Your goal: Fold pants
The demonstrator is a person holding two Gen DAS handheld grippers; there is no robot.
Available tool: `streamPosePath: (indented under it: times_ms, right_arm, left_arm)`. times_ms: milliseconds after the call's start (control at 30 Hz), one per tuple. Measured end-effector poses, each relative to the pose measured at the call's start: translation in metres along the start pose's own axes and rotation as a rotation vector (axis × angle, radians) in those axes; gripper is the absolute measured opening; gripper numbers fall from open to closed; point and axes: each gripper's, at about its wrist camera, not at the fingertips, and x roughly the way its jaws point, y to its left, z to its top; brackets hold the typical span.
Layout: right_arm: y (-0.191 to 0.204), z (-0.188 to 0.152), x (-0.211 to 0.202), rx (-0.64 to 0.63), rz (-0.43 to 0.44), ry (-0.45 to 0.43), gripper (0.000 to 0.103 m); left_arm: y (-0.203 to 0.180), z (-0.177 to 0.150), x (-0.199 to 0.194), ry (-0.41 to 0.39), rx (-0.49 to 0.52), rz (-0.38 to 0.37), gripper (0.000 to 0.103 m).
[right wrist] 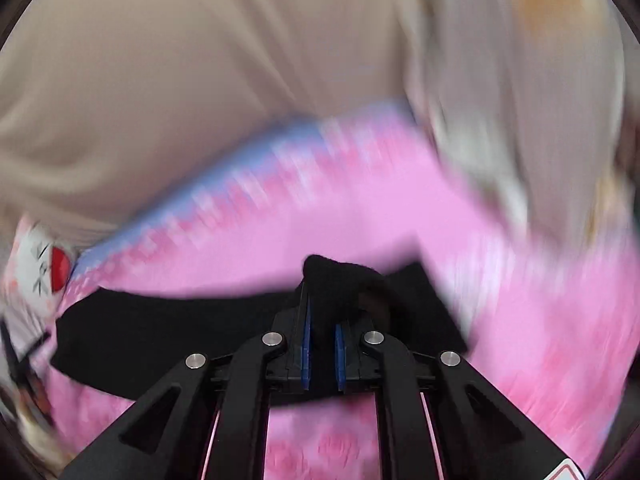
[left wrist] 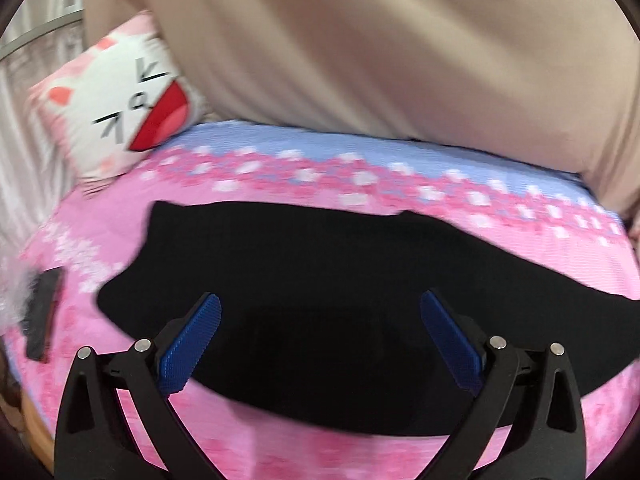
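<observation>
Black pants (left wrist: 320, 280) lie on the pink bedspread (left wrist: 520, 240); our right gripper (right wrist: 322, 344) clenches their bunched edge, so we lift it smoothly across the pants, left gripper (left wrist: 320, 336) released.

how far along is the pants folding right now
Done: the black pants lie spread as one long band on the pink blanket, seemingly already folded lengthwise. In hand: the right gripper is shut on a bunched end of the fabric, while the left gripper hangs open above the cloth, holding nothing. Left: bringing that end across to shorten the band.
</observation>
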Motion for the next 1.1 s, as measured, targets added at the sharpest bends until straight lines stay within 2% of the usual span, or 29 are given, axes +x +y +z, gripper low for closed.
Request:
streamPosePath:
  times_ms: [33,67,133,200,233,267,367,433,533,600,633,667,700,767,833,867,933,967,1000,1033,1067,1100]
  right_arm:
    - [0.005,0.002,-0.013,-0.067,-0.027,-0.061,0.022]
    - [0.003,-0.005,-0.017,-0.140,-0.110,-0.087,0.052]
    - [-0.016,-0.021,-0.001,-0.170,-0.168,-0.020,0.087]
    - [-0.054,-0.051,0.025,-0.117,-0.293,0.151,0.080]
    - [-0.068,-0.061,0.029,-0.071,-0.308,0.196,0.074]
    - [-0.080,-0.069,0.022,-0.010,-0.263,0.189,0.073]
    - [-0.087,-0.059,-0.006,0.127,-0.076,0.055,0.075]
    - [-0.085,-0.041,-0.004,0.175,-0.001,0.049,0.076]
    - [-0.093,-0.019,0.037,0.273,0.045,0.180,0.076]
    - [-0.106,-0.024,0.058,0.347,0.018,0.264,0.075]
    - [-0.109,-0.030,0.065,0.372,0.013,0.302,0.062]
    - [-0.104,-0.034,0.074,0.358,0.033,0.331,0.029]
    - [-0.093,-0.034,0.077,0.305,0.038,0.347,0.018]
    - [-0.067,-0.025,0.066,0.204,0.056,0.300,0.014]
    - [-0.042,-0.006,0.042,0.099,0.066,0.186,0.010]
    - [-0.021,0.007,0.020,-0.003,0.049,0.084,0.009]
    - [0.007,0.011,-0.012,-0.203,-0.014,-0.070,0.009]
    - [0.018,0.003,-0.026,-0.317,-0.061,-0.135,0.011]
    - [0.022,-0.006,-0.029,-0.380,-0.104,-0.155,0.016]
    - [0.019,-0.017,-0.025,-0.412,-0.126,-0.124,0.034]
    - [0.004,-0.032,-0.012,-0.388,-0.116,0.002,0.045]
    - [-0.009,-0.047,0.001,-0.343,-0.116,0.100,0.044]
  left_arm:
    - [-0.006,-0.003,-0.001,-0.005,0.006,-0.011,0.098]
    - [-0.014,-0.007,0.000,-0.005,0.022,-0.021,0.098]
    - [-0.027,-0.019,0.006,0.012,0.068,-0.018,0.098]
    - [-0.034,-0.028,0.012,0.038,0.112,0.008,0.098]
    - [-0.037,-0.030,0.015,0.048,0.132,0.022,0.098]
    - [-0.038,-0.030,0.016,0.051,0.139,0.030,0.098]
    - [-0.042,-0.023,0.017,0.055,0.123,0.017,0.098]
    - [-0.049,-0.017,0.022,0.073,0.101,-0.020,0.098]
    - [-0.060,-0.016,0.024,0.096,0.085,-0.063,0.098]
    - [-0.066,-0.020,0.023,0.100,0.091,-0.074,0.098]
    - [-0.067,-0.021,0.023,0.100,0.097,-0.071,0.098]
    - [-0.067,-0.024,0.023,0.101,0.106,-0.060,0.098]
    - [-0.066,-0.026,0.025,0.106,0.111,-0.048,0.098]
    - [-0.063,-0.026,0.032,0.123,0.109,-0.020,0.098]
    - [-0.060,-0.024,0.037,0.134,0.093,-0.003,0.098]
    - [-0.060,-0.023,0.038,0.135,0.079,-0.001,0.098]
    - [-0.060,-0.022,0.037,0.131,0.062,-0.019,0.098]
    - [-0.061,-0.023,0.035,0.129,0.060,-0.027,0.098]
    - [-0.063,-0.026,0.035,0.128,0.066,-0.032,0.098]
    - [-0.065,-0.029,0.035,0.131,0.078,-0.030,0.098]
    - [-0.066,-0.031,0.036,0.136,0.086,-0.025,0.098]
    - [-0.067,-0.033,0.037,0.142,0.093,-0.020,0.098]
